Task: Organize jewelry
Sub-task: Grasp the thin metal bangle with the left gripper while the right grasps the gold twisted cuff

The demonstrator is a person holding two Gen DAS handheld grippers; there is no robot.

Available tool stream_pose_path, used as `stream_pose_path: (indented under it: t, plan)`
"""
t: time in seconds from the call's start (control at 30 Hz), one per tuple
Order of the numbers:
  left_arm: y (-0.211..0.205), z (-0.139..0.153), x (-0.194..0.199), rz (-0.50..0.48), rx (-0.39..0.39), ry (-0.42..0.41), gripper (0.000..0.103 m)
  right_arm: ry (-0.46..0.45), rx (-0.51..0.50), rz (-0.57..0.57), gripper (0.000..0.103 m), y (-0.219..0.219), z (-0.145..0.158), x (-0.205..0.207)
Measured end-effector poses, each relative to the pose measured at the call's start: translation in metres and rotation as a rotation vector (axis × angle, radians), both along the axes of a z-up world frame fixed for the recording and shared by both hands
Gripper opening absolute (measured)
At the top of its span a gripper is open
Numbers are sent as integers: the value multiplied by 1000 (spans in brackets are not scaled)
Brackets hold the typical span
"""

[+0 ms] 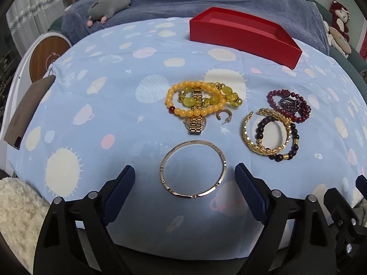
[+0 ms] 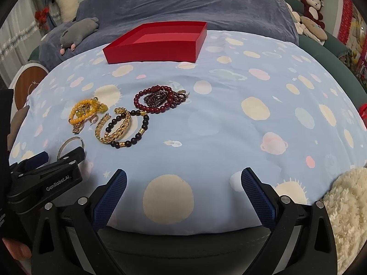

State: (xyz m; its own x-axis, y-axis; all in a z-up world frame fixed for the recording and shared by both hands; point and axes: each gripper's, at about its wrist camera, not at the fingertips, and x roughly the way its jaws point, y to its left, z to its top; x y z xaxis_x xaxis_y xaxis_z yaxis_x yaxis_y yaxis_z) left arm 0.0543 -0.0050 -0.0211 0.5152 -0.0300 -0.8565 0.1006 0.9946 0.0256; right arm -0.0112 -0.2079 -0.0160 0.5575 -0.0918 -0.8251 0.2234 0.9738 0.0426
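the left claw [image 1: 184, 178] is angling down at the table's [image 2: 218, 123] near edge, spread wide around the untouched metal bangle [image 1: 193, 169]. the right claw [image 2: 183, 181] is hovering agape, empty, over bare cloth; the red box [image 2: 158, 43] is sitting at the far edge.

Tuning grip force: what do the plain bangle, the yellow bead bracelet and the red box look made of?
Bangle: likely metal, polished rose-gold tone; thin rigid ring with glints and notched segments.
Yellow bead bracelet: smooth, glossy opaque beads, possibly resin, plastic or amber-like stone; the look leaves it open.
Red box: seemingly cardboard, matte finish; thin straight walls, crisp folded corners, no shine.
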Motion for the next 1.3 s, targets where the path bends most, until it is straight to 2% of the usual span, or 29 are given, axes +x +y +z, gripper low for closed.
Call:
stream_pose_path:
  t: [0.07, 0.2, 0.3, 0.33, 0.57, 0.77, 0.93, 1.0, 1.17, 1.23, 1.3]
  plan:
    - [2, -3, 3, 9, -22, 23, 77, 4, -5, 7, 96, 2, -1, 2]
    - [-1, -3, 5, -2, -15, 19, 74, 13, -7, 23, 96, 4, -3, 3]
    - [-5, -1, 1, -39, -14, 4, 59, 15, -4, 43, 96, 7, -1, 4]
    - [-6, -1, 1, -50, -15, 3, 59, 15, -4, 51, 96, 7, 0, 3]
    - [-1, 4, -5, -54, -31, -9, 58, 12, -3, 95, 96, 14, 10, 11]
    - [25, 24, -7, 24, -73, -47, 58, 12, -28, 161, 96, 33, 18, 42]
    - [41, 31, -7, 69, -96, -59, 58, 44, -41, 211, 95, 50, 9, 71]
    - [46, 30, -6, 89, -100, -62, 59, 58, -50, 225, 90, 56, 4, 79]
    - [54, 27, -4, 123, -123, -53, 59, 90, -66, 271, 89, 71, -8, 92]
    - [58, 26, -3, 138, -134, -49, 59, 101, -92, 295, 85, 78, -12, 96]
    - [60, 25, -3, 148, -139, -45, 59, 111, -114, 310, 73, 82, -17, 100]
